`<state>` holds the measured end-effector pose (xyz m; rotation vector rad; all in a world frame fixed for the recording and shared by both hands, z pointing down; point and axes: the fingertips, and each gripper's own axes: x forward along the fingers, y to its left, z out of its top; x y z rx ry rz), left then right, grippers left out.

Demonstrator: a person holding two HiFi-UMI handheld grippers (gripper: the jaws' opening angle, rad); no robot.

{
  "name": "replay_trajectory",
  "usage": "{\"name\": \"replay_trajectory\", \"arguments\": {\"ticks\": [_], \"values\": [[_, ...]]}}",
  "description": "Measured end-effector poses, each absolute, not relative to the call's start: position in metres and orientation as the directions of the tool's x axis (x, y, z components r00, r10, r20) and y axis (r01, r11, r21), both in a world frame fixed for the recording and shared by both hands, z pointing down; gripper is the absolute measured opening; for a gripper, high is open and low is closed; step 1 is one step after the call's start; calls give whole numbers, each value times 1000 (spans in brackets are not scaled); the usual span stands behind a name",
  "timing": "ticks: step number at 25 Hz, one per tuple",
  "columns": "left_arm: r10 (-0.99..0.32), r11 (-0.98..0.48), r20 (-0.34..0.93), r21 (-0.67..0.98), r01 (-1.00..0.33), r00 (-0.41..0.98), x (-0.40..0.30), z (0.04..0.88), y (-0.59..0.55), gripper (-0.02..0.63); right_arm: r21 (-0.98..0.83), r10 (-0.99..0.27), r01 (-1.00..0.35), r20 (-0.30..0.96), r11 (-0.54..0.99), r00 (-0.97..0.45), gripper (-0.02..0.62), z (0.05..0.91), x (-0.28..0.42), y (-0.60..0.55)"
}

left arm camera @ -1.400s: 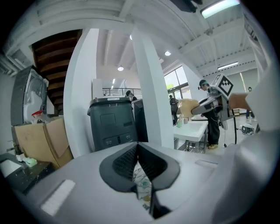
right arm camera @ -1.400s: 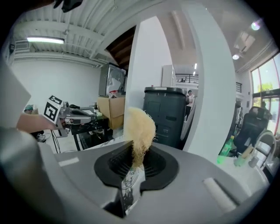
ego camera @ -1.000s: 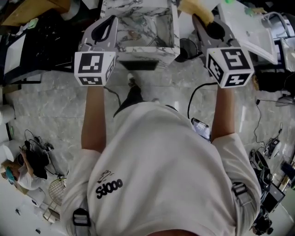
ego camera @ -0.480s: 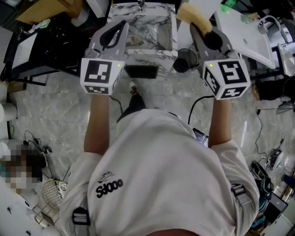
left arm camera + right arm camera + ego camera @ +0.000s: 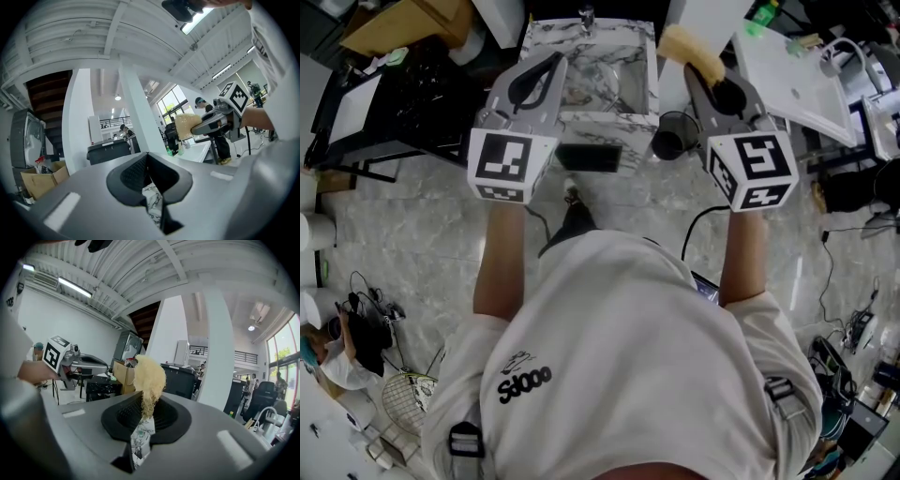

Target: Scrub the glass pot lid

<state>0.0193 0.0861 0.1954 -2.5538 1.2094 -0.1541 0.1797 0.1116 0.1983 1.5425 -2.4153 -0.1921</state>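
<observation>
Standing at a marble sink, seen from the head view: one person in a white T-shirt, both forearms raised forward.

Item 1. Left hand-held gripper: held over the sink's left wall, marker cube facing up. In its own view the jaws are closed together with nothing between them; only a sliver of marble pattern shows in the gap lower down.

Item 2. Right hand-held gripper: held just right of the sink, marker cube facing up. Its jaws are clamped on a yellow fibrous sponge. In its own view the sponge stands upright out of the jaws, frayed strands hanging down to the pads.

Item 3. Glass pot lid: a faint glassy curve inside the sink, toward its right wall; details hard to make out. Neither gripper touches it.

Item 4. Surroundings: white desk to the right, dark round container beside the sink, grey tiled floor below.
</observation>
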Motion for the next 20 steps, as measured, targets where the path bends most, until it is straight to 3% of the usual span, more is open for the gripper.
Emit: {"name": "replay_trajectory", "arguments": {"ticks": [20], "values": [[-771,-604,-5,-311,-734,636,24,206,65,11,247,-886,-853,192,460,-422,34,218,180,88]]}}
